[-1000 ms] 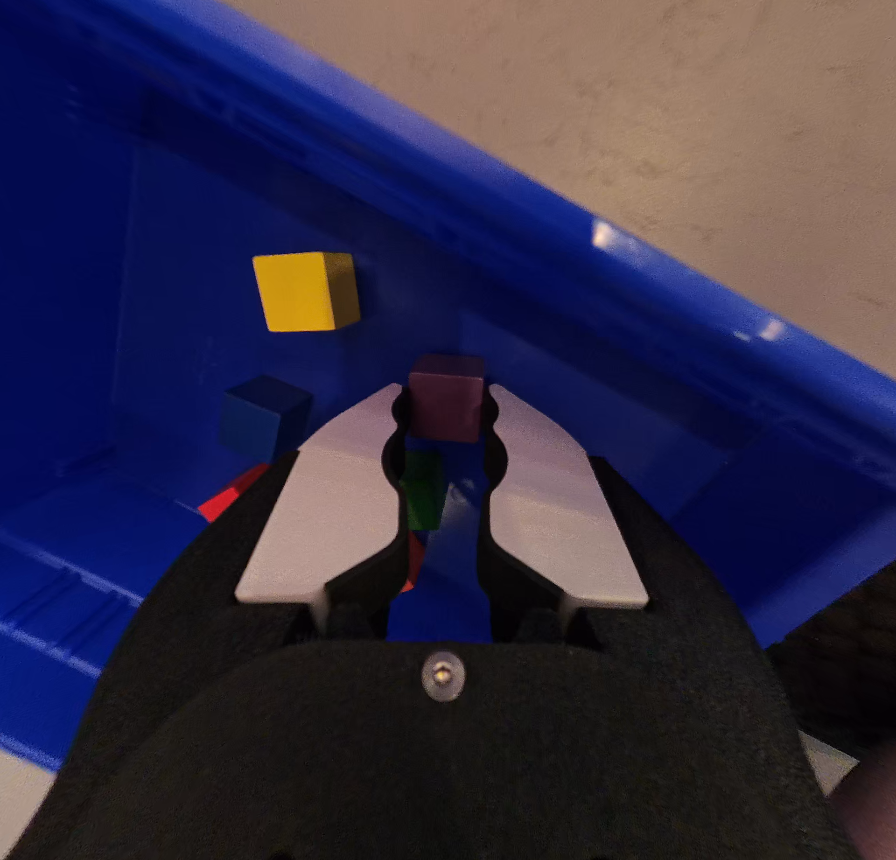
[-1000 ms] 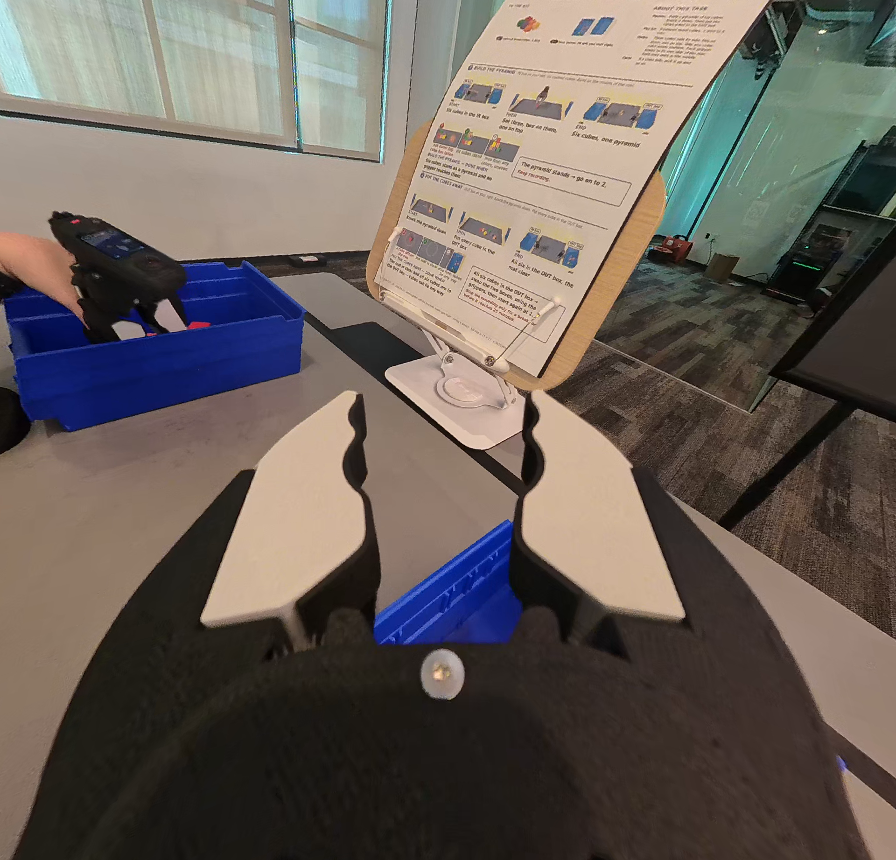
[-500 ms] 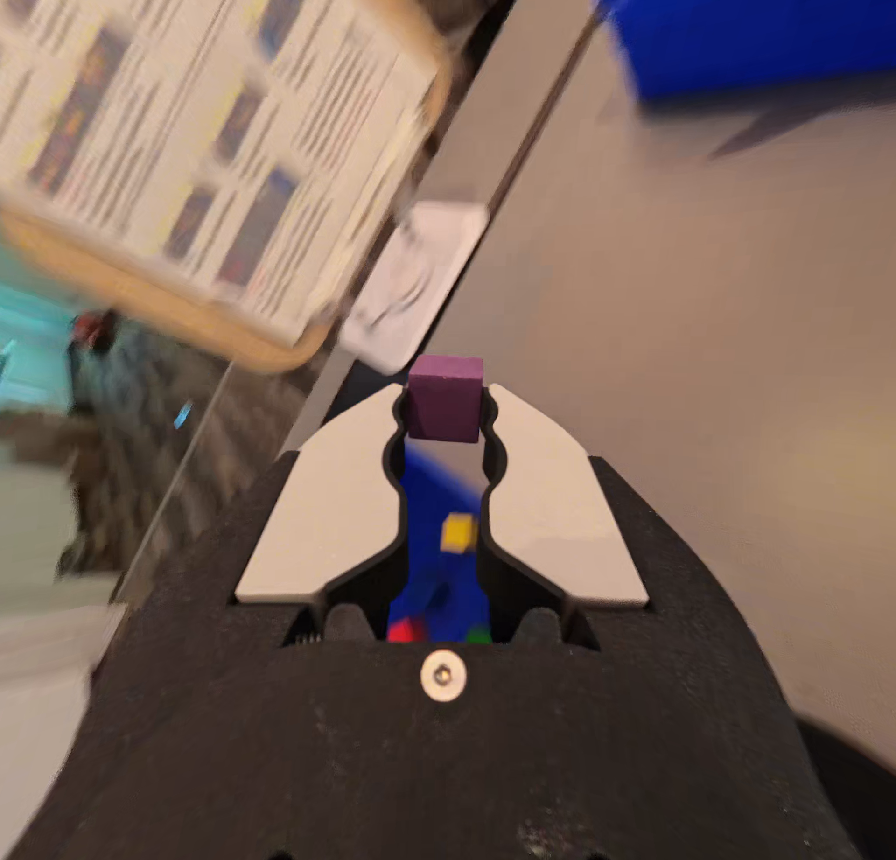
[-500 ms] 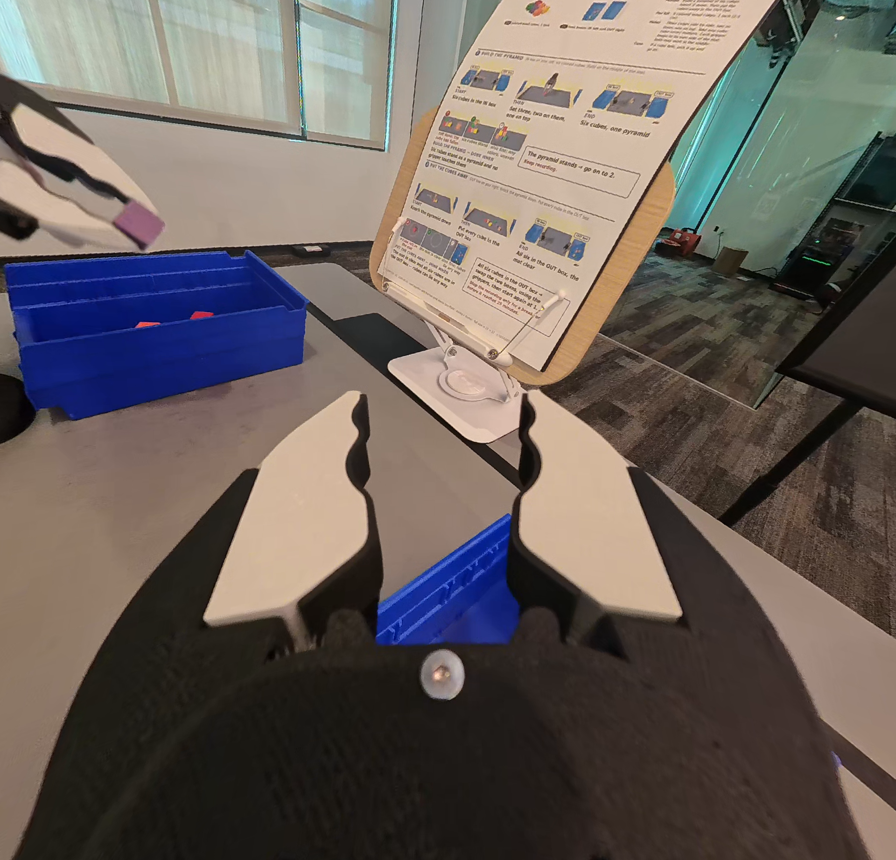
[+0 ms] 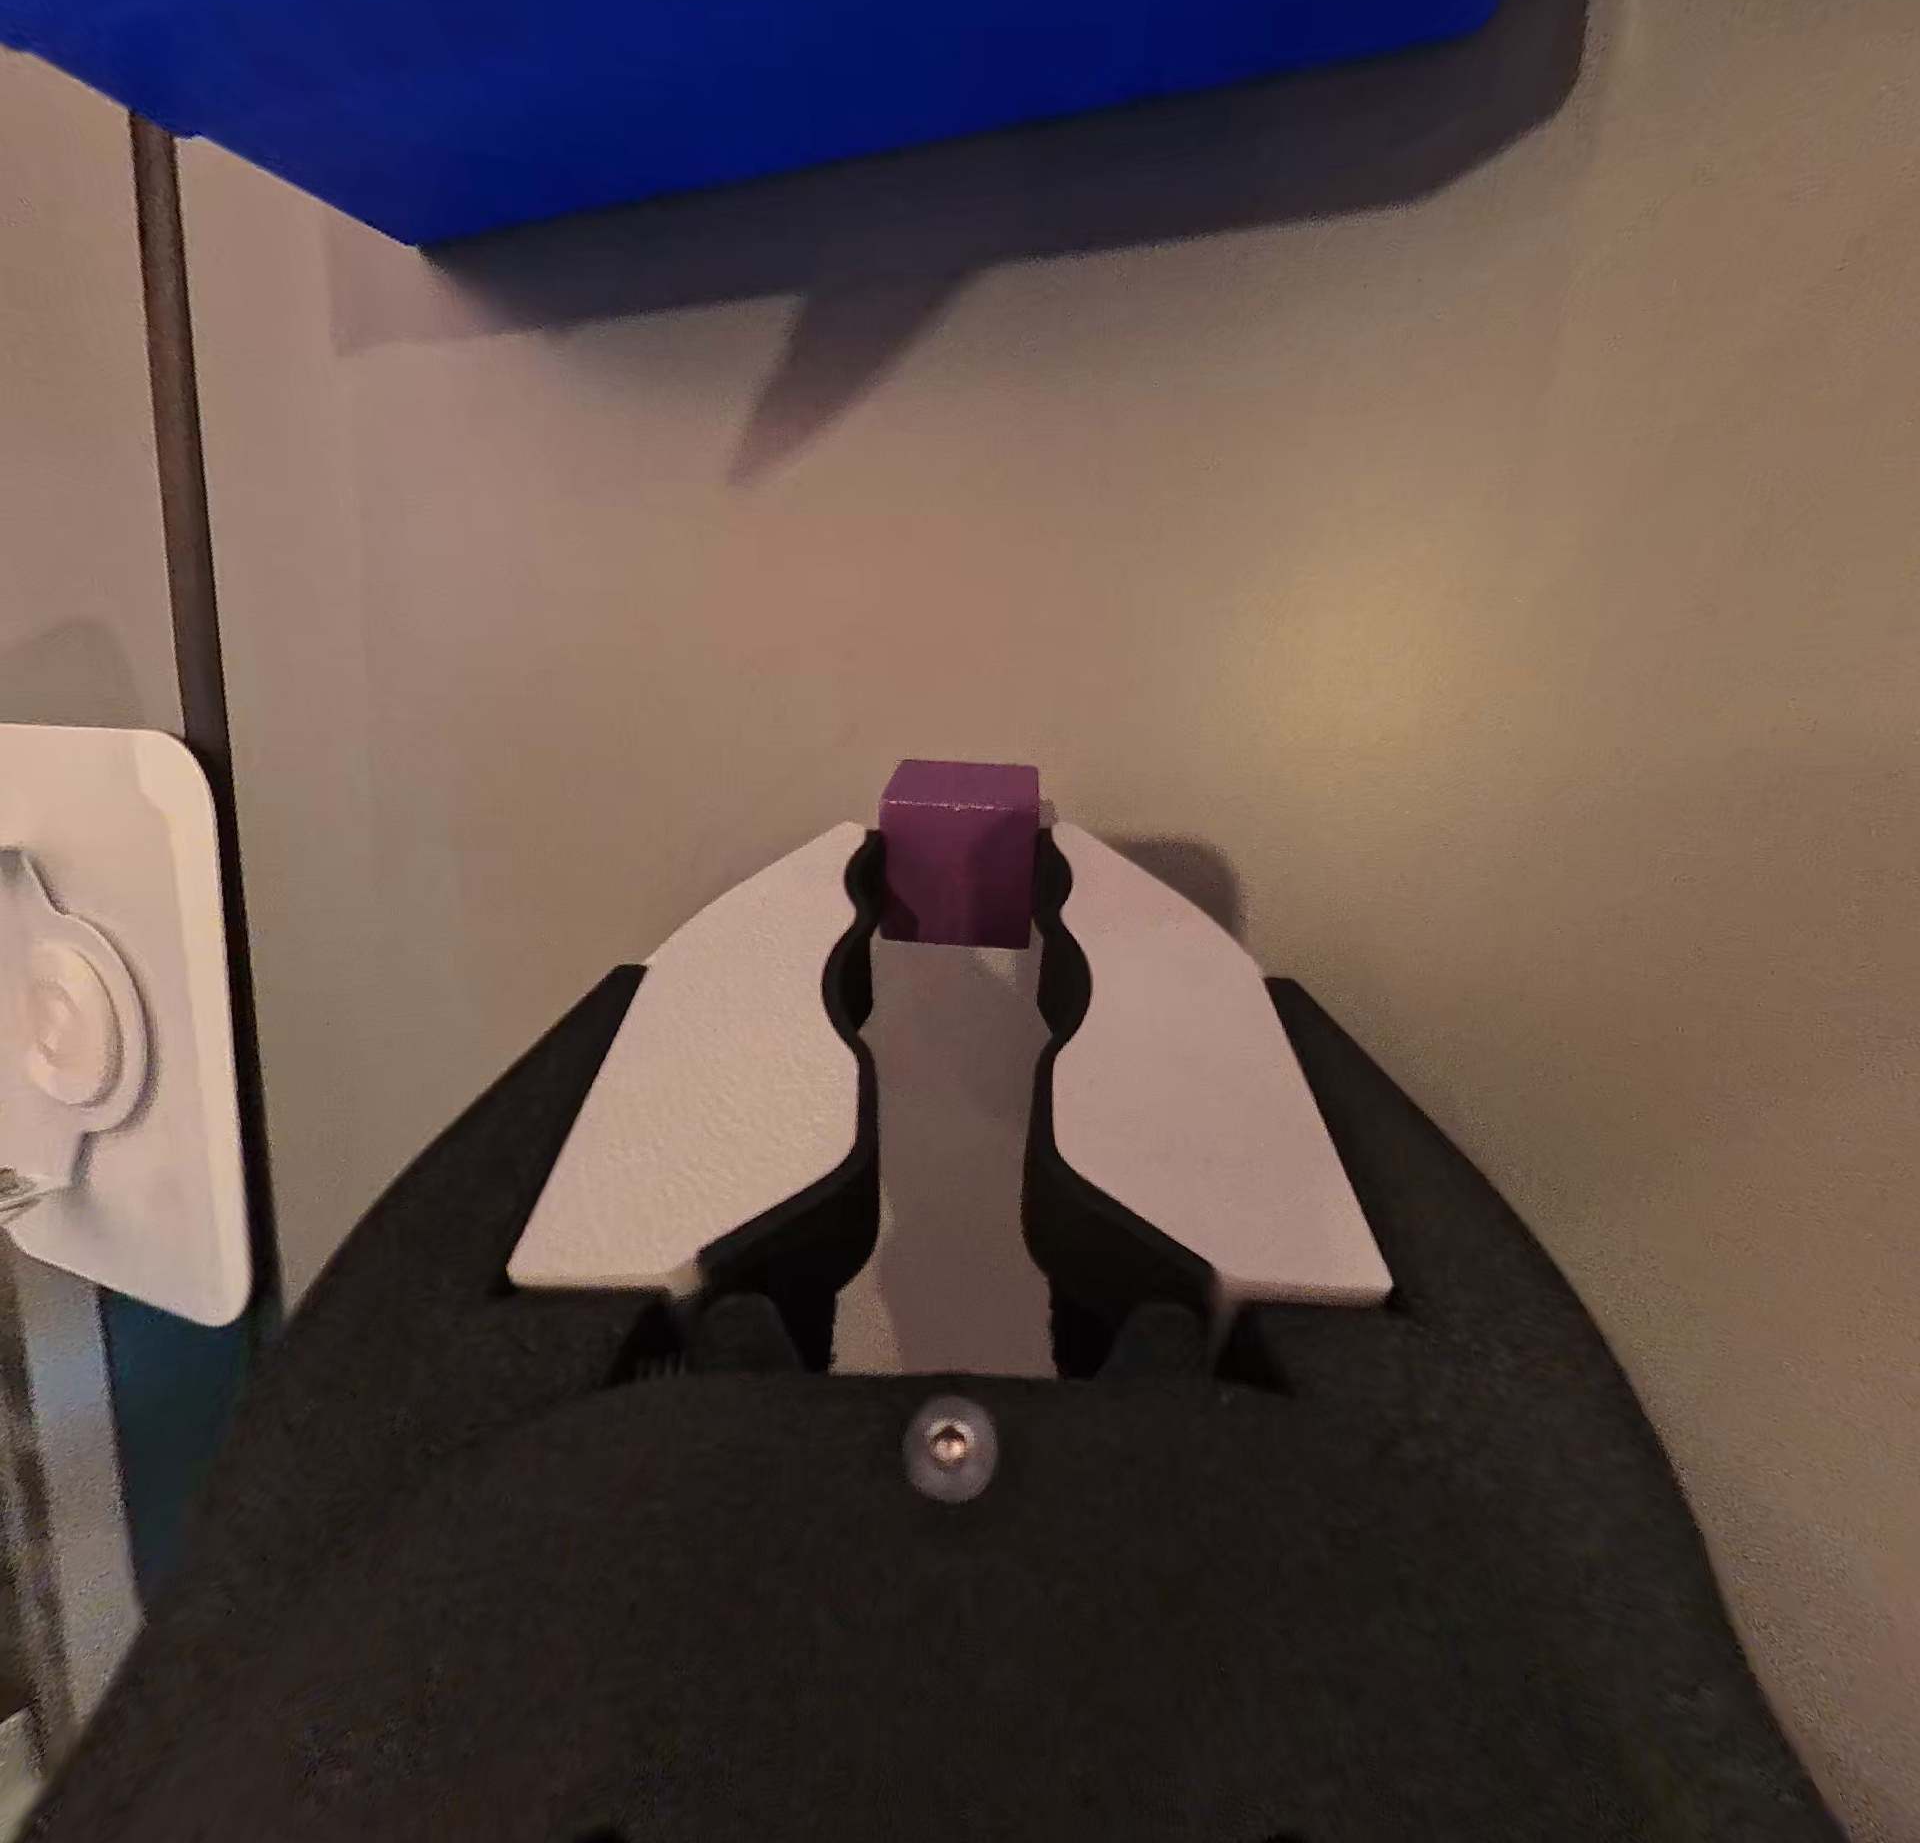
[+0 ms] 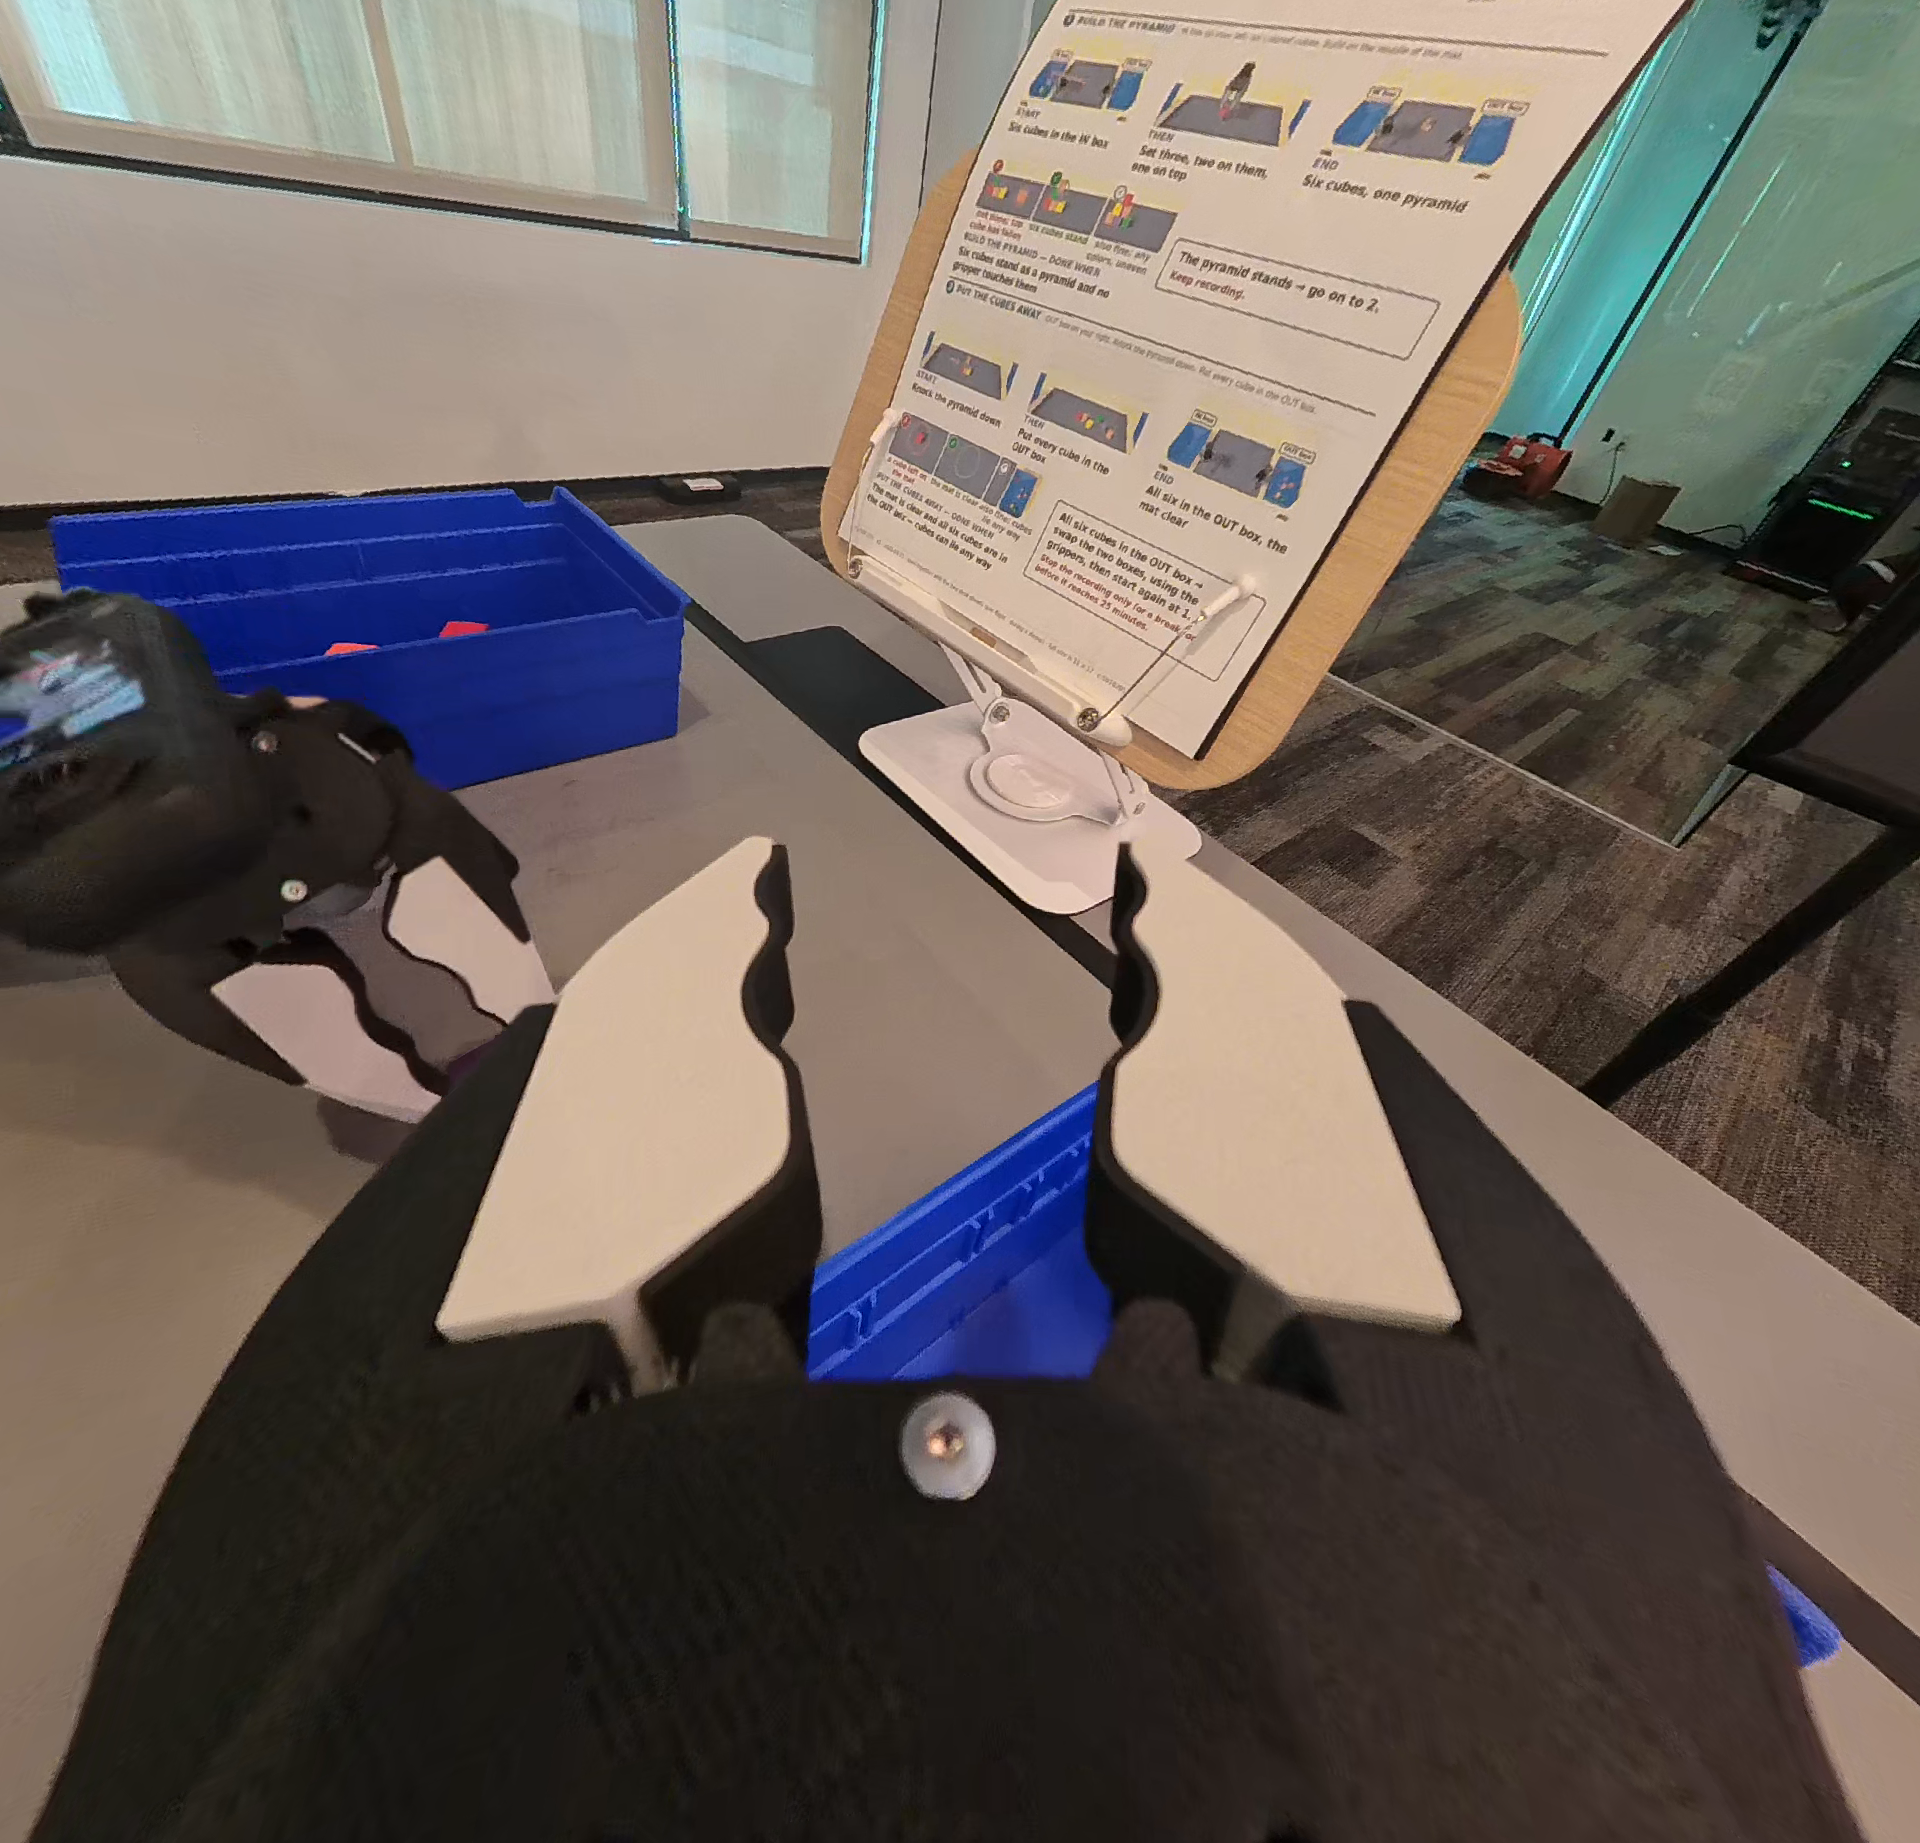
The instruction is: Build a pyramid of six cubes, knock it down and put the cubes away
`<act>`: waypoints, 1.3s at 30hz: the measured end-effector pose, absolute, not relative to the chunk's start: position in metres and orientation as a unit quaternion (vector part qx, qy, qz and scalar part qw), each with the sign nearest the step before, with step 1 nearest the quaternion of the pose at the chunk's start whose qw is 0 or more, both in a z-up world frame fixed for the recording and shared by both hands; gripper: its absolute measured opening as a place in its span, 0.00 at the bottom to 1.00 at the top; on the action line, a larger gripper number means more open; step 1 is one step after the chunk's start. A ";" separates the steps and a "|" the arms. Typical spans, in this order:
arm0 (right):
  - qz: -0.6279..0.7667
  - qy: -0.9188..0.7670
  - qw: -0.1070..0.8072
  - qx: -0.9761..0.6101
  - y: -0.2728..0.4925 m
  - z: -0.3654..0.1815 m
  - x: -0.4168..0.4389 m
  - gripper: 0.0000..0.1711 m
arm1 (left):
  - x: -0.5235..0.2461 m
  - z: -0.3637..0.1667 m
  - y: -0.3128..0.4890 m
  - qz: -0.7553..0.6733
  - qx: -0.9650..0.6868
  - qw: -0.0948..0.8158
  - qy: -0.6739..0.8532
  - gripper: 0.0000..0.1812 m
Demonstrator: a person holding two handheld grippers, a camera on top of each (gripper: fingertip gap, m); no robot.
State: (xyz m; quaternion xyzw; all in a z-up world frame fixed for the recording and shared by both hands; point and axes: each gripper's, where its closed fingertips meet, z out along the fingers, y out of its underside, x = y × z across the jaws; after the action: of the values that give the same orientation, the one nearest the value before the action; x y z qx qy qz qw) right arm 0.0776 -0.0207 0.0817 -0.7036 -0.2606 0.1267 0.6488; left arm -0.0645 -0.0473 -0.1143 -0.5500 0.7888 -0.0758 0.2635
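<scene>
Presently, we report view by view.

Left wrist view, grip: the left gripper is closed on the purple cube, held square at the very fingertips.
Left wrist view, position: we see the cube over bare grey table, a blue bin well beyond it.
Left wrist view, height: we judge the cube close to the surface from the shadow just beside it, though contact cannot be confirmed.
Right wrist view, grip: the right gripper stands wide apart and holds nothing.
Right wrist view, relation: we find the left gripper low on the table to the left, tips angled down; the cube is mostly hidden here.
Right wrist view, supply: red cubes lie in the far blue bin.
Nearer hand: the left; we judge the coming move a straight lowering and release.
</scene>
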 end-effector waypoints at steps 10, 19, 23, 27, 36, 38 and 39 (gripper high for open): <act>0.119 -0.263 0.619 -0.730 -0.012 0.063 0.078 0.36 | -0.062 -0.140 -0.051 -0.074 -0.569 0.198 0.795 0.15; 0.117 -0.275 0.600 -0.742 -0.009 0.053 0.073 0.36 | -0.064 -0.151 -0.050 -0.062 -0.569 0.179 0.800 0.15; 0.117 -0.279 0.594 -0.745 -0.008 0.050 0.072 0.36 | -0.065 -0.154 -0.050 -0.060 -0.565 0.175 0.804 0.15; 0.117 -0.282 0.589 -0.748 -0.008 0.047 0.071 0.36 | -0.062 -0.151 -0.047 -0.061 -0.576 0.189 0.793 0.16; 0.116 -0.287 0.590 -0.746 -0.012 0.049 0.072 0.36 | -0.100 -0.028 -0.013 -0.073 -0.572 0.364 0.731 0.21; 0.117 -0.286 0.594 -0.743 -0.014 0.052 0.073 0.36 | -0.141 0.014 0.004 -0.070 -0.606 0.404 0.682 0.22; 0.118 -0.285 0.596 -0.741 -0.014 0.053 0.074 0.36 | -0.166 0.027 0.011 -0.070 -0.628 0.408 0.659 0.23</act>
State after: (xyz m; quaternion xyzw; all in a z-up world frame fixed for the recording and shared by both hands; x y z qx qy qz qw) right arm 0.0740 -0.0143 0.0528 -0.7415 -0.2849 0.1184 0.5958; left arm -0.1660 0.0108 0.0274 -0.6285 0.6585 -0.0695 0.4080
